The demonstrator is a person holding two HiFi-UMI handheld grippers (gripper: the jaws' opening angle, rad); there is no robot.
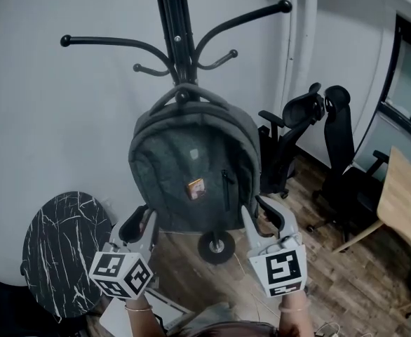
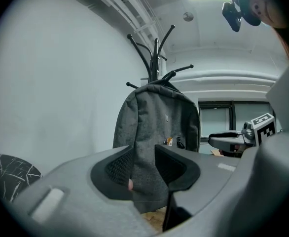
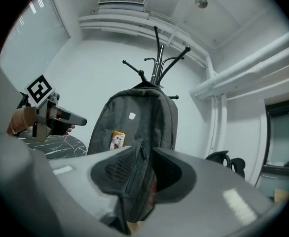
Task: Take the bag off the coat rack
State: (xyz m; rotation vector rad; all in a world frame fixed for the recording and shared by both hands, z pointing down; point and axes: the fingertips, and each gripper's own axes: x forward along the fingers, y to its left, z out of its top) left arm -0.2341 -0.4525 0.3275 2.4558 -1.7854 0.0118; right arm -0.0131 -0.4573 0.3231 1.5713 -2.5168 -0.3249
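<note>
A dark grey backpack (image 1: 191, 167) hangs by its top loop from the black coat rack (image 1: 174, 27) against the white wall. A small orange tag sits on its front. My left gripper (image 1: 141, 225) is at the bag's lower left corner and my right gripper (image 1: 261, 216) at its lower right corner, both pointing level at it. In the left gripper view the jaws (image 2: 143, 157) stand apart, with the backpack (image 2: 157, 127) seen in the gap beyond them. In the right gripper view the jaws (image 3: 143, 157) also stand apart, framing the backpack's (image 3: 134, 127) zipped side. Neither pair of pads presses on the fabric.
A round black marble-top table (image 1: 62, 251) stands at lower left. Black office chairs (image 1: 297, 132) stand right of the rack, with a wooden desk (image 1: 405, 202) at the far right. The rack's round base (image 1: 216, 246) sits on the wood floor under the bag.
</note>
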